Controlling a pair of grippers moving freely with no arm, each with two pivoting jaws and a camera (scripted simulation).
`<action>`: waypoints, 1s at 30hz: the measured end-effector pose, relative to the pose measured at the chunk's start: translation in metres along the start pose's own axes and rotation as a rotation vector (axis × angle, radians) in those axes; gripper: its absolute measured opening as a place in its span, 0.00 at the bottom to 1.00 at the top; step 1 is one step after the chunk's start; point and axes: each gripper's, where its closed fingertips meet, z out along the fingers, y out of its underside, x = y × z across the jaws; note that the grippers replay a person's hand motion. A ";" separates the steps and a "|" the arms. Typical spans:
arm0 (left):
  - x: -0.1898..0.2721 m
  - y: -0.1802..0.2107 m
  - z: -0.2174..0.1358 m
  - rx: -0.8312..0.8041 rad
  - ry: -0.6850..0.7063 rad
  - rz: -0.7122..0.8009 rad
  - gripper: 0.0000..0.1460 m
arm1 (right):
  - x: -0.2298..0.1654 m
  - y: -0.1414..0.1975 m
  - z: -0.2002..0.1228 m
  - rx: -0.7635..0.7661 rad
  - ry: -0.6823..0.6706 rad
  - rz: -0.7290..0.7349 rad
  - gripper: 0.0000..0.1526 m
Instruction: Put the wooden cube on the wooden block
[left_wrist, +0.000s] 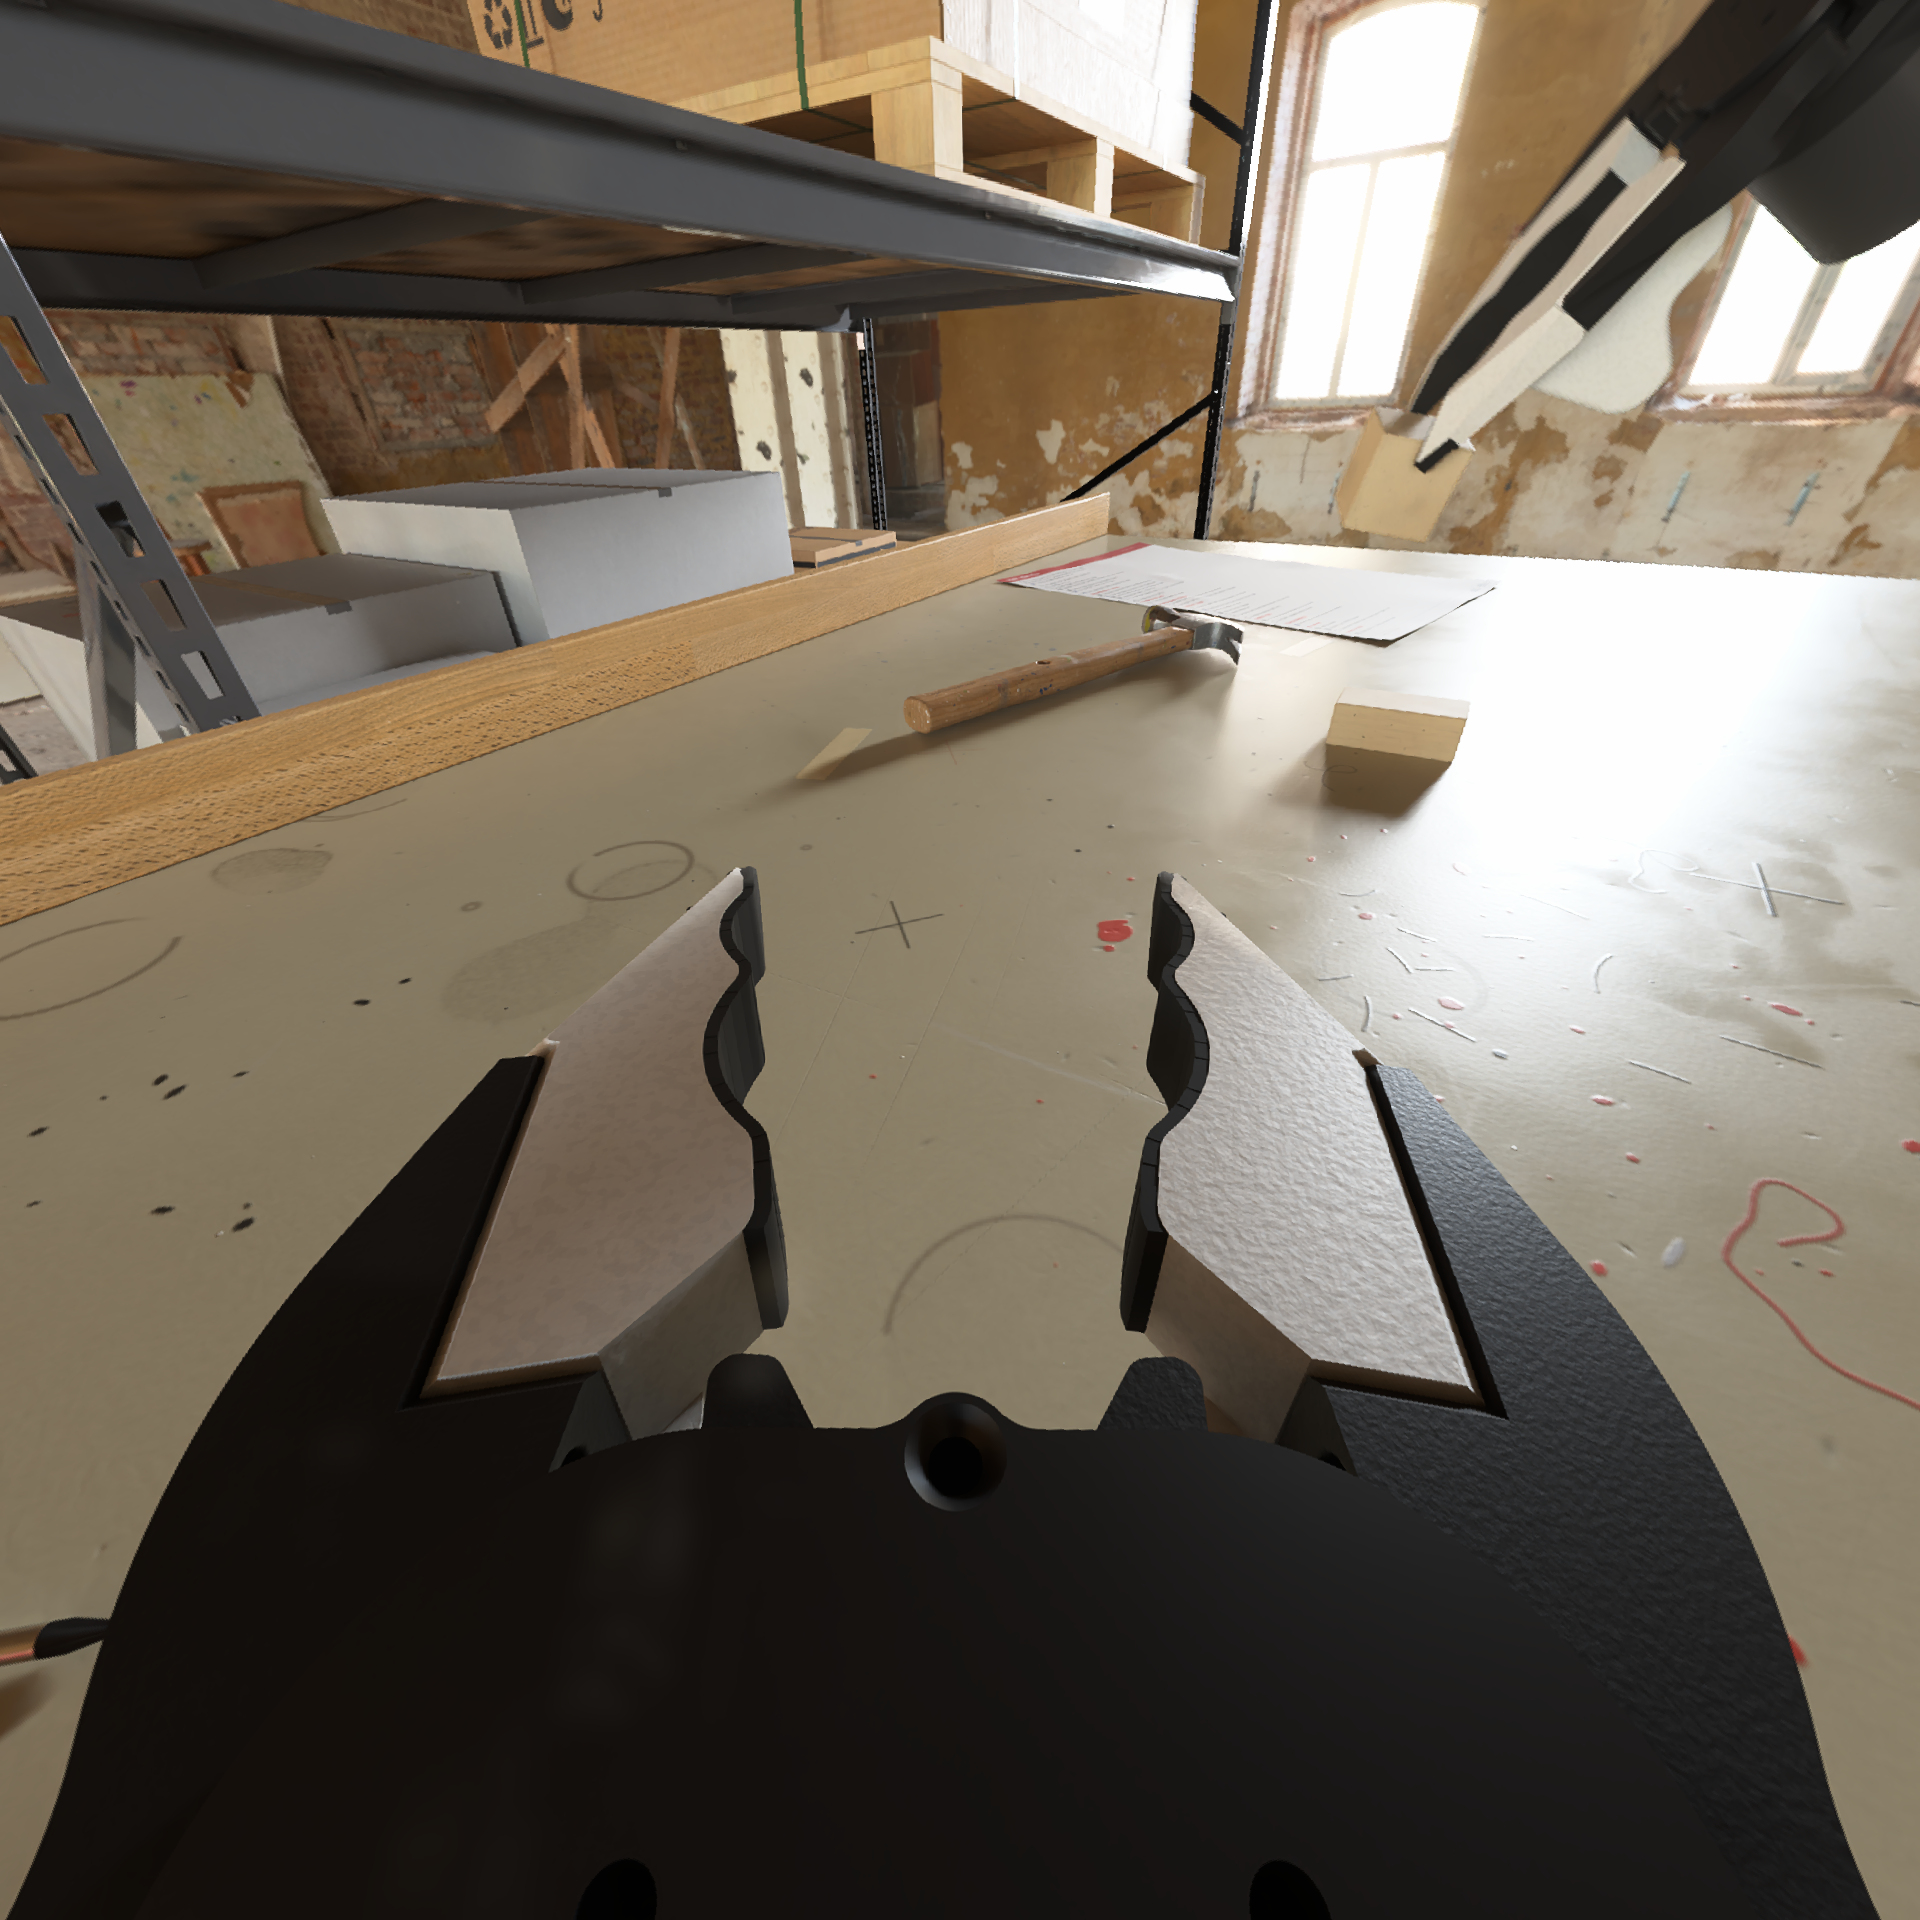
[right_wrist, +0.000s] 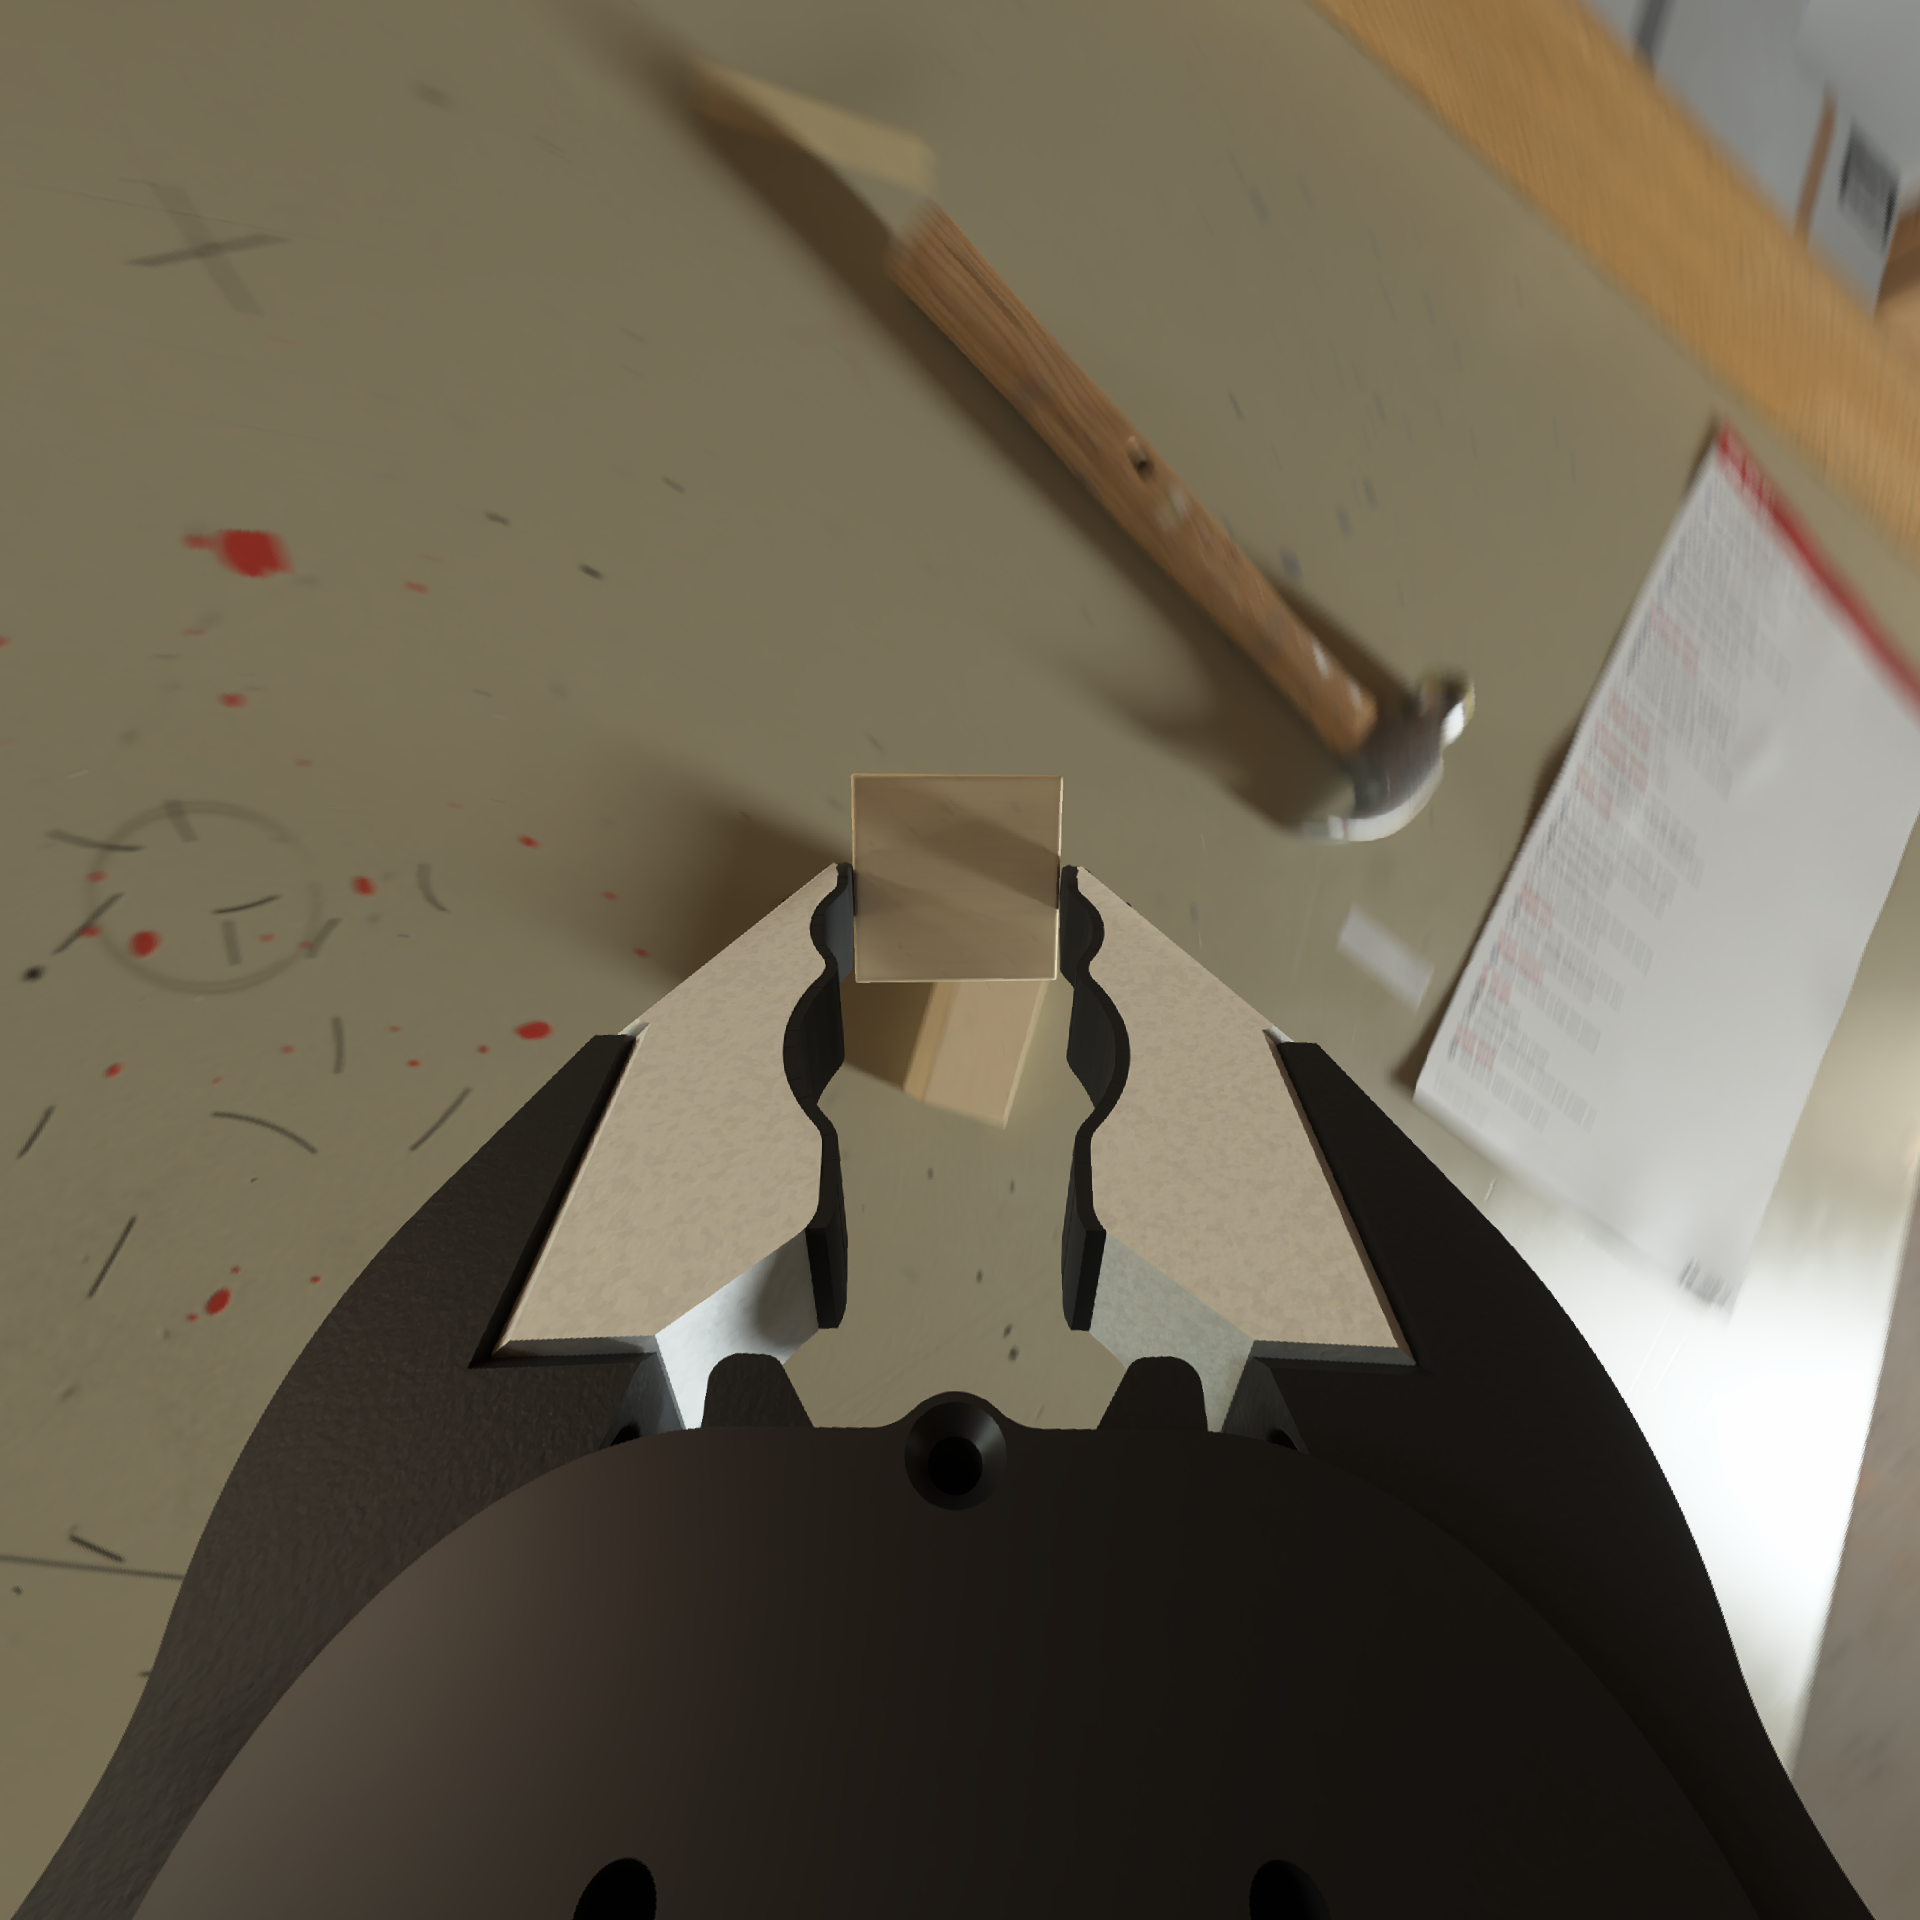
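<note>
My right gripper (right_wrist: 956, 883) is shut on the pale wooden cube (right_wrist: 956, 831) and holds it by the fingertips, high above the table. The wooden block (right_wrist: 971, 1049) lies on the table directly below and shows between my fingers, under the cube. In the left wrist view the right gripper (left_wrist: 1439, 436) hangs at the upper right with the cube (left_wrist: 1387, 494) in the air, well above the block (left_wrist: 1397, 738). My left gripper (left_wrist: 956, 894) is open and empty, low over the table, short of the block and to its left.
A wooden-handled hammer (left_wrist: 1070, 665) lies left of the block; it also shows in the right wrist view (right_wrist: 1143, 468). A thin wood slip (left_wrist: 831, 753) lies by its handle end. A printed sheet (left_wrist: 1247, 592) lies behind. A wooden rail (left_wrist: 520, 707) and metal shelving (left_wrist: 623, 187) border the table's left.
</note>
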 end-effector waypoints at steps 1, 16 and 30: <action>0.000 0.001 0.000 -0.003 0.002 0.001 0.51 | 0.012 0.016 0.003 -0.025 0.019 0.076 0.26; 0.005 0.005 0.003 -0.027 0.023 0.028 0.50 | 0.013 0.110 0.095 -0.308 -0.093 0.381 0.48; 0.005 0.005 0.002 -0.027 0.019 0.027 0.50 | 0.025 0.038 0.028 0.090 0.023 0.364 0.57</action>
